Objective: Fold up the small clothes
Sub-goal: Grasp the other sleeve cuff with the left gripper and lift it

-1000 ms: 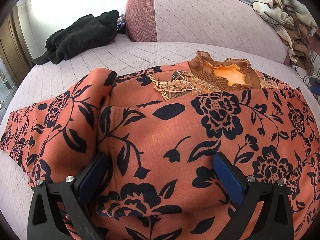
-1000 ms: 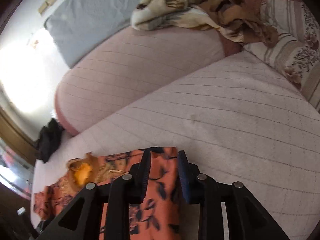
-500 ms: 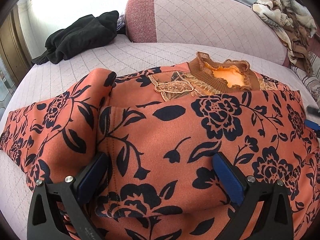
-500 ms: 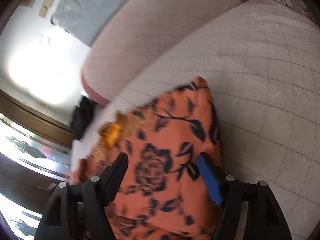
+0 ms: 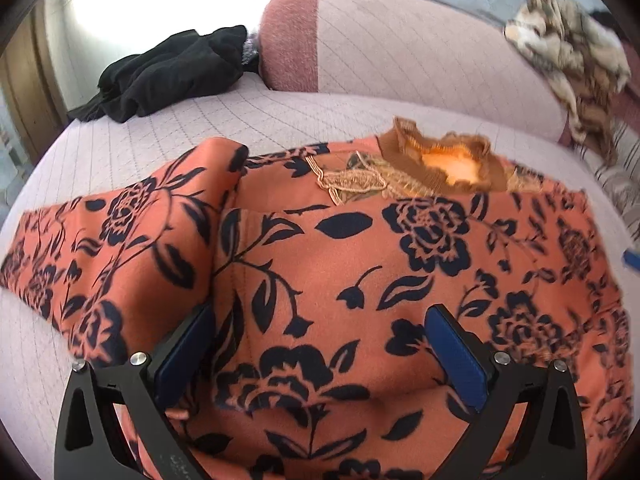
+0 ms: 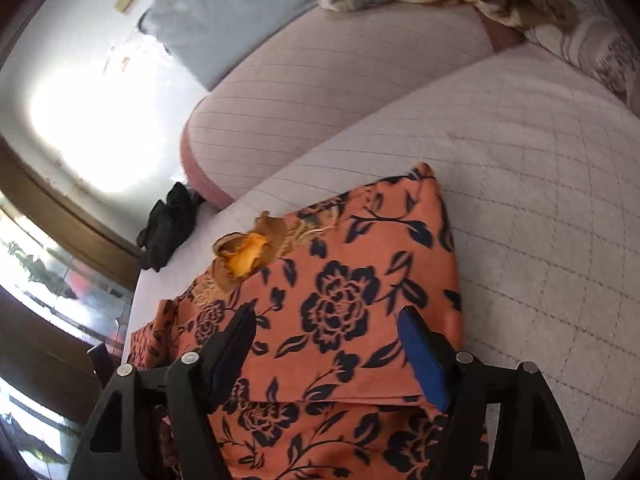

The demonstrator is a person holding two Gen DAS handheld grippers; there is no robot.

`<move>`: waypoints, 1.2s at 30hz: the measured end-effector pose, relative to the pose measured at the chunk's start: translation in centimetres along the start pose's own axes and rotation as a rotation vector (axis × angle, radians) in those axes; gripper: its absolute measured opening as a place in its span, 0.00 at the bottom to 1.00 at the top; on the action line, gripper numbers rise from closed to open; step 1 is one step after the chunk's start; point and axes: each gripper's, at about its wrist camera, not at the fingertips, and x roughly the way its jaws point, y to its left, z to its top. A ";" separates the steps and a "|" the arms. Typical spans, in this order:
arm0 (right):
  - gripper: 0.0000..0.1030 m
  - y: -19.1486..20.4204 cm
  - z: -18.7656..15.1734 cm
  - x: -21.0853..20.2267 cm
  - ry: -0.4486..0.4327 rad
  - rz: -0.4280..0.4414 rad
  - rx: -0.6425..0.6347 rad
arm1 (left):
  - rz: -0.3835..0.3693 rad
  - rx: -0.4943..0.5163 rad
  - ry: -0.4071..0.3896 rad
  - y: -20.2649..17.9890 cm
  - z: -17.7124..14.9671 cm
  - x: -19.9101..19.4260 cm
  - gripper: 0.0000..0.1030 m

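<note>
Over floral top (image 5: 340, 264) — both hand-held grippers spread

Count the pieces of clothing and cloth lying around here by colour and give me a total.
Orange floral top: 1
Black garment pile: 1
Beige and brown patterned cloth heap: 1
Total: 3

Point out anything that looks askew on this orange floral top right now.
The orange floral top is only half tidy: its left sleeve lies unfolded, splayed out over the bedcover, while the right side is already folded to a straight edge. Both grippers, left and right, are open.
</note>
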 end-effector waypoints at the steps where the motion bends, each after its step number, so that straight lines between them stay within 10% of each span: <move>1: 0.78 -0.1 -0.5 0.4 0.019 0.002 0.005 | -0.010 -0.012 -0.003 0.1 -0.1 -0.5 1.00; 4: 0.73 -4.8 -1.9 2.5 0.119 -0.068 0.100 | -0.054 -0.037 -0.020 0.7 -0.4 -3.0 1.00; 8: 0.74 -0.9 -1.7 -3.1 -0.041 -0.093 -0.013 | -0.117 -0.122 -0.115 5.2 -0.8 -8.5 1.00; 18: 0.76 1.7 -10.5 -7.9 -0.080 -0.100 -0.176 | -0.142 -0.849 -0.102 30.8 -3.6 -7.2 1.00; 28: 0.76 2.2 -11.2 -7.3 -0.100 -0.087 -0.230 | -0.058 -0.960 -0.137 37.8 -1.9 -4.1 0.99; 36: 0.76 1.8 -11.1 -6.2 -0.085 -0.056 -0.205 | 0.005 -1.000 -0.143 38.8 -1.6 -2.7 0.65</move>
